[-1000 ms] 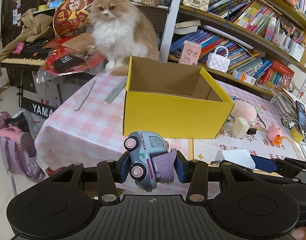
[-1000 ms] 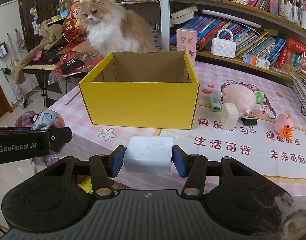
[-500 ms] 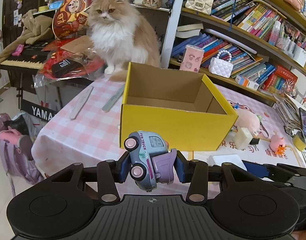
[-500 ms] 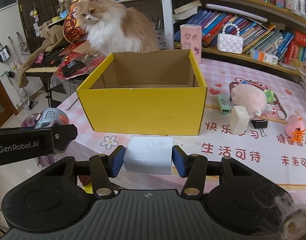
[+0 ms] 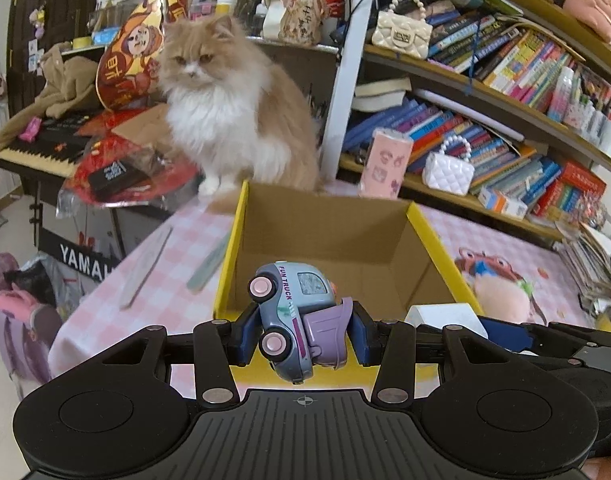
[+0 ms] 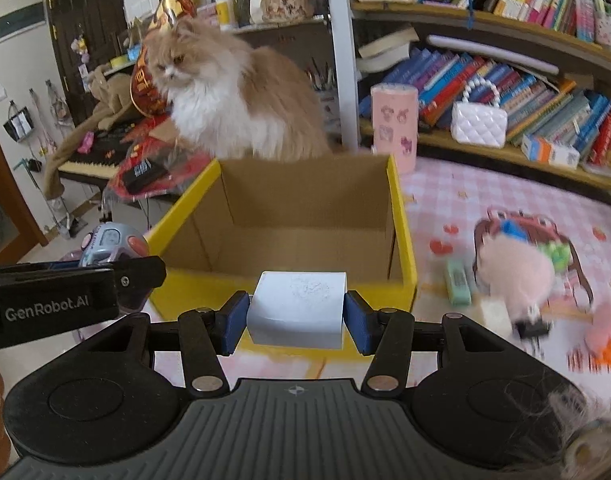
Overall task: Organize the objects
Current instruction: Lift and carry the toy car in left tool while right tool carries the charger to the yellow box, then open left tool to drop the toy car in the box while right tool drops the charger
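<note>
Two grippers are hovering at the near rim of the yellow cardboard box (image 5: 333, 240): left gripper (image 5: 303, 330) jaws are clamping a toy truck (image 5: 293, 320), right gripper (image 6: 296, 322) jaws are clamping a white block (image 6: 297, 308). A cat (image 5: 225, 120) is sitting behind on the tabletop (image 5: 165, 280).

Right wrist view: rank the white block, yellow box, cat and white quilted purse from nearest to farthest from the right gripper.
1. White block, clamped in the right gripper.
2. Yellow box, just ahead on the table.
3. Cat, behind the box, left of centre.
4. White quilted purse, on the shelf, far right.
</note>
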Demonstrator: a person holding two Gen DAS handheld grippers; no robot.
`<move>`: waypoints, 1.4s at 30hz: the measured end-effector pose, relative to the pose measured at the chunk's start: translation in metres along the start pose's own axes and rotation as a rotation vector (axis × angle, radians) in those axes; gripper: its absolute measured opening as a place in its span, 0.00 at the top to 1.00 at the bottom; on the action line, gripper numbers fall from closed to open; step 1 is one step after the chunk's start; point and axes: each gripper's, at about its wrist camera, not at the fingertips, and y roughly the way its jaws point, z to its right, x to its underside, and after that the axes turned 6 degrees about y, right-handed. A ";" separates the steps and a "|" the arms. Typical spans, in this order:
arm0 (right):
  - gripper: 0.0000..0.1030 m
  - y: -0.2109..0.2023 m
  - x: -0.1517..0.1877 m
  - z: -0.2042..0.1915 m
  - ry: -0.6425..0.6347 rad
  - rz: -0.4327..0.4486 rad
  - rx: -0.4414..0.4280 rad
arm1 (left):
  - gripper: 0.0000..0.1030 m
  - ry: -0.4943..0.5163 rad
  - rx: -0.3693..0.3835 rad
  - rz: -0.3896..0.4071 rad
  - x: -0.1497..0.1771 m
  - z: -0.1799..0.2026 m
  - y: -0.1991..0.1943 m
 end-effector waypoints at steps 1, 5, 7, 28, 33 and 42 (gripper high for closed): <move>0.52 0.005 -0.006 0.002 -0.005 0.006 -0.003 | 0.57 -0.002 -0.005 0.001 -0.004 0.001 0.005; 0.52 0.034 -0.024 0.007 -0.071 0.024 0.004 | 0.57 -0.010 -0.037 -0.025 -0.016 0.002 0.037; 0.52 0.054 -0.031 0.009 -0.127 0.019 0.013 | 0.58 -0.019 -0.038 -0.042 -0.021 0.000 0.052; 0.53 0.169 -0.060 0.019 -0.426 -0.189 0.018 | 0.53 0.132 -0.120 -0.162 -0.035 0.015 0.141; 0.48 0.159 -0.061 0.022 -0.385 -0.139 0.015 | 0.29 0.126 -0.135 -0.092 -0.042 0.012 0.122; 0.40 0.083 -0.061 0.015 -0.277 0.072 0.023 | 0.19 0.069 -0.108 0.086 -0.044 0.011 0.045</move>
